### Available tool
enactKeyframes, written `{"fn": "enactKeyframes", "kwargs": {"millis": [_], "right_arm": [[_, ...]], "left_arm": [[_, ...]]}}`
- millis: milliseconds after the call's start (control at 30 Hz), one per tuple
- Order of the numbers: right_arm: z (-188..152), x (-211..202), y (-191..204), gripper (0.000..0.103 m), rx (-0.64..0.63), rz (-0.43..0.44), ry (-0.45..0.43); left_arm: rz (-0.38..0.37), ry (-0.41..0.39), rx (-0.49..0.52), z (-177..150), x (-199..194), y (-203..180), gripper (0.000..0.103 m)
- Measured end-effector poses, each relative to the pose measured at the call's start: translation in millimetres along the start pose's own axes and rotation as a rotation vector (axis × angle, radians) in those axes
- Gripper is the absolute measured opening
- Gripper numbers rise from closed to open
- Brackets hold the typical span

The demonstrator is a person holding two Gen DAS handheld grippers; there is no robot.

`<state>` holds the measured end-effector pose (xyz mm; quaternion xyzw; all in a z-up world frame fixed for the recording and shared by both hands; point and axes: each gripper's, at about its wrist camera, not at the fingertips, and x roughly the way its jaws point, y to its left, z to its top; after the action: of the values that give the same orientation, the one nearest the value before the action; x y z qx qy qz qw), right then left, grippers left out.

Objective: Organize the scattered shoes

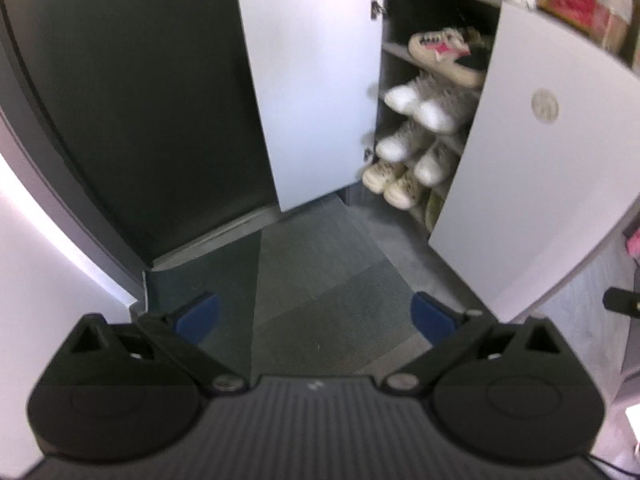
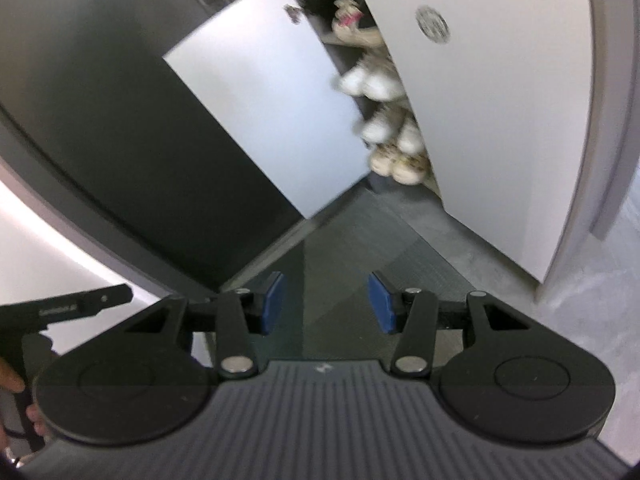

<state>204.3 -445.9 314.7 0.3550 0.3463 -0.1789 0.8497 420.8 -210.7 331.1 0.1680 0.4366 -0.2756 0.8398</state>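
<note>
A shoe cabinet (image 1: 416,12) stands with both white doors swung out. On its shelves sit a cream sneaker with pink trim (image 1: 444,54), fluffy white slippers (image 1: 420,106), a second fluffy pair (image 1: 408,148) and a cream spotted pair (image 1: 394,182) at the bottom. In the right wrist view the same slippers (image 2: 370,82) and spotted pair (image 2: 398,166) show, blurred. My left gripper (image 1: 316,316) hangs open over the carpet with nothing between its blue pads. My right gripper (image 2: 326,302) is also open and empty, well short of the cabinet.
The left cabinet door (image 1: 316,88) and the right door (image 1: 532,168) frame a narrow gap. Grey carpet tiles (image 1: 320,280) lie in front. A dark panel (image 1: 132,112) fills the left. Packages (image 1: 580,8) sit on top. A hand (image 2: 16,384) holds the other gripper's handle.
</note>
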Motion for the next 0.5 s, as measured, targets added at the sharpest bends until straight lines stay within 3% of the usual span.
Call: {"fn": "enactKeyframes", "kwargs": {"millis": [167, 367, 433, 500], "right_arm": [[-69.6, 73.5, 0.9, 0.051, 0.024, -0.018, -0.007], [-170.3, 222.1, -27.9, 0.051, -0.081, 0.032, -0.011], [-190.3, 254.6, -38.4, 0.051, -0.109, 0.037, -0.005], [-216.9, 299.0, -51.7, 0.051, -0.174, 0.059, 0.007]], "left_arm": [[0.011, 0.042, -0.043, -81.2, 89.4, 38.0, 0.103], [0.082, 0.019, -0.195, -209.8, 227.4, 68.4, 0.103], [0.062, 0.037, -0.238, -243.8, 273.3, 74.2, 0.103], [0.006, 0.066, -0.185, -269.7, 321.5, 74.4, 0.103]]}}
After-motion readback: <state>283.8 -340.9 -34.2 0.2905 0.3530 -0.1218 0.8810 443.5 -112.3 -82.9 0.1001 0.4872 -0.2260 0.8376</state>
